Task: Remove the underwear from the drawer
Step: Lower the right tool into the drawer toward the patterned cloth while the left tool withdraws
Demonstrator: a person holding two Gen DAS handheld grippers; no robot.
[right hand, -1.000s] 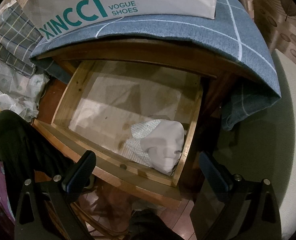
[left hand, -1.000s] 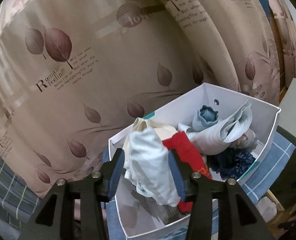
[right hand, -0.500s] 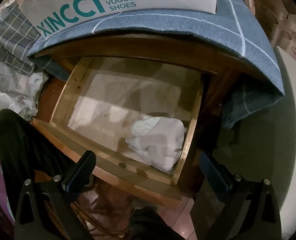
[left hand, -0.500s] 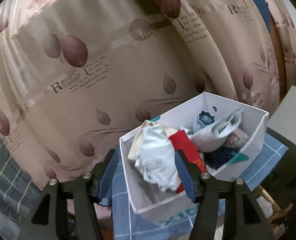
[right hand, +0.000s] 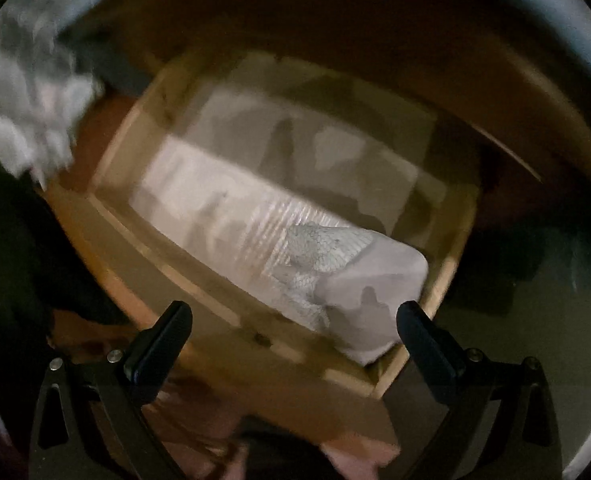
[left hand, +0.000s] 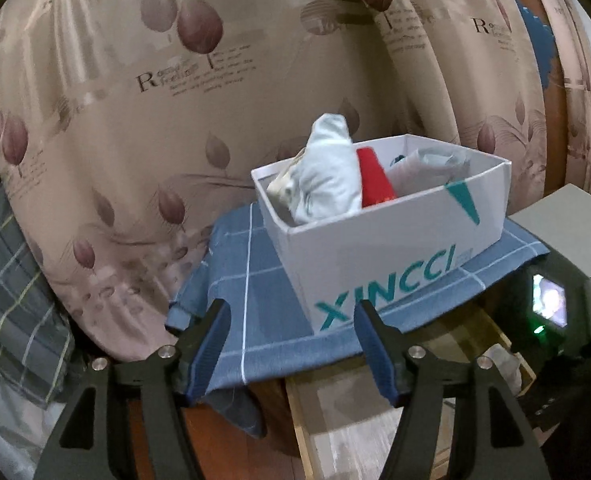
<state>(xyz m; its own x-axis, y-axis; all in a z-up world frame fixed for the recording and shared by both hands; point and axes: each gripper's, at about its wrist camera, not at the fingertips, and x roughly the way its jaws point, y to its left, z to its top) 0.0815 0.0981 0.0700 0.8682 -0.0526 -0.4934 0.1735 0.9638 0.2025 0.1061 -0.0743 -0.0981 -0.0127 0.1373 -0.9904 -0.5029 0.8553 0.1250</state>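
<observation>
Left gripper: jaws opening, nothing between the blue pads, aimed at the blue checked cloth draped over the surface. White shoebox on that cloth, toward its right edge, marked "XINCCI" in teal on the near wall, with a teal slanted stripe near the right corner. Inside the shoebox: pale blue underwear heaped at the left end and rising above the rim, red garment just beside it, grey folded garment further right. Behind, beige curtain printed with brown leaves and script beginning with a large "R"; remaining words too blurred to read. Green plaid fabric at the left edge of the left wrist view. Right gripper: jaws spread wide, empty, pointing down into the open wooden drawer. White underwear, part mesh-textured, lying in the drawer's near right corner, against the right wall, between the jaws' line but not touched. Pale liner sheet on the drawer floor. Right wrist view blurred; no readable writing there.
</observation>
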